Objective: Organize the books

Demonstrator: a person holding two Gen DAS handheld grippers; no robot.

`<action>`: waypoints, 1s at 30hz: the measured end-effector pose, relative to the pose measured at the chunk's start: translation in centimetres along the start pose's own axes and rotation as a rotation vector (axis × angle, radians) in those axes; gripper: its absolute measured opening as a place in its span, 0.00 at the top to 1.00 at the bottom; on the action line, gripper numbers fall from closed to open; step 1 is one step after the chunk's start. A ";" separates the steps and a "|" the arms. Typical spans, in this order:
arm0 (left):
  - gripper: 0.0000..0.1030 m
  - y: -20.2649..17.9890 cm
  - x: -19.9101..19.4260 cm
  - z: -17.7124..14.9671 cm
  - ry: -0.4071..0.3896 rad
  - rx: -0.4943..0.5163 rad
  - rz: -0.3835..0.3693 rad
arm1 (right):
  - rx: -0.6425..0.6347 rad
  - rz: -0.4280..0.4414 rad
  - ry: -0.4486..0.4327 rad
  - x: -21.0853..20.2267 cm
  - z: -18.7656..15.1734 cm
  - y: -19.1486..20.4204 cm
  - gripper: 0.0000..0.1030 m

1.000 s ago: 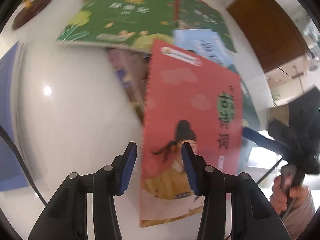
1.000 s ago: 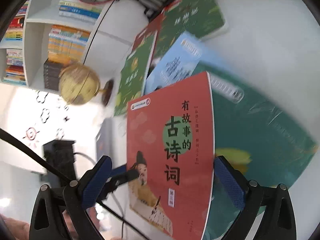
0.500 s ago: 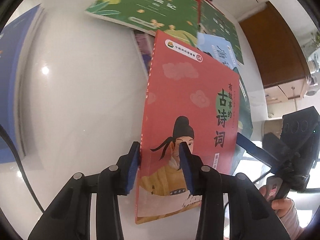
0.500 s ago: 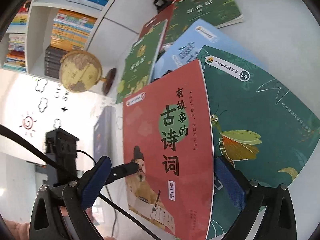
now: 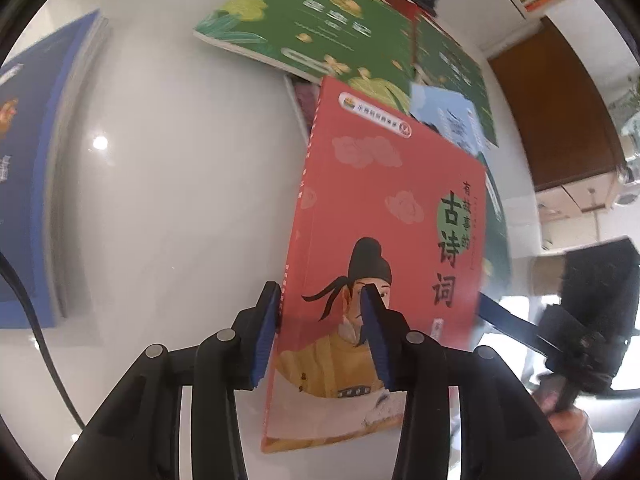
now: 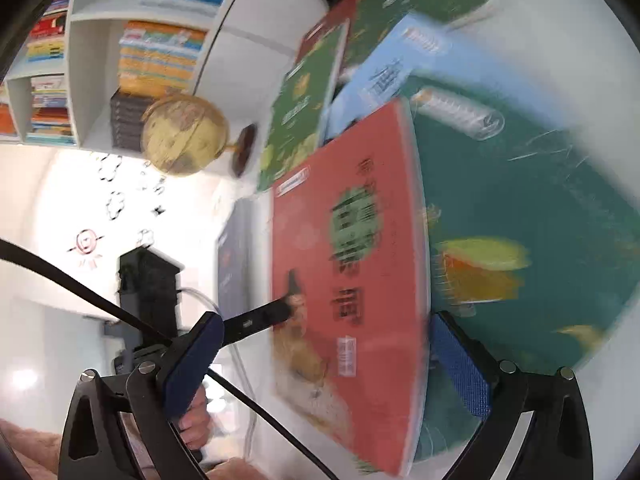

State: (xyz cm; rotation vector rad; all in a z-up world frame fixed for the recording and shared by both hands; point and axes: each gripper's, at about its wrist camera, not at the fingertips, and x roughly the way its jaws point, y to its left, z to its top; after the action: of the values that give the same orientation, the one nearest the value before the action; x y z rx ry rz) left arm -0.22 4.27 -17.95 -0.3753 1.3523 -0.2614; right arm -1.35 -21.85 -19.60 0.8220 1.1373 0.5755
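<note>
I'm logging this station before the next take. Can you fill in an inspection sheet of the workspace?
Surface: glossy white table, glare spot.
Job's things: red book raised on edge; green books, light blue book, teal book overlapping; blue book apart.
Clutter: globe.
Grippers: left gripper straddles the red book's spine edge; right gripper open around it.
Cables: black cable.
Surroundings: white bookshelf, brown cabinet.

The glossy white table top [image 5: 168, 184] is bare and passable between the thick blue book [image 5: 36, 168] on the left and the raised red paperback book [image 5: 384, 240]; behind, overlapping green books [image 5: 320, 28] block the way
</note>
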 end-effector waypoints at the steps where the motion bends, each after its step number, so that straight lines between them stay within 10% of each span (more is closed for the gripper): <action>1: 0.62 0.6 -0.2 0.2 -0.006 -0.027 0.000 | -0.010 0.013 0.004 -0.1 0.1 0.4 0.16; 4: 0.64 1.7 -0.4 0.5 0.009 -0.091 -0.047 | -0.093 0.148 -0.038 -2.0 0.3 2.2 0.83; 11: 0.78 1.0 -3.1 0.1 -0.071 -0.063 -0.084 | -0.143 -0.083 0.034 1.4 0.9 2.1 0.93; 30: 0.78 -3.1 -9.5 1.6 -0.240 0.130 0.016 | -0.262 -0.119 -0.095 -1.9 2.8 8.6 0.93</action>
State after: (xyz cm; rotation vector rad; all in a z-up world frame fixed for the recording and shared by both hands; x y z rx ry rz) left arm -0.46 5.35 -7.92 -0.2771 1.0962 -0.2801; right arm 0.70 -19.00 -11.09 0.5467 0.9919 0.5660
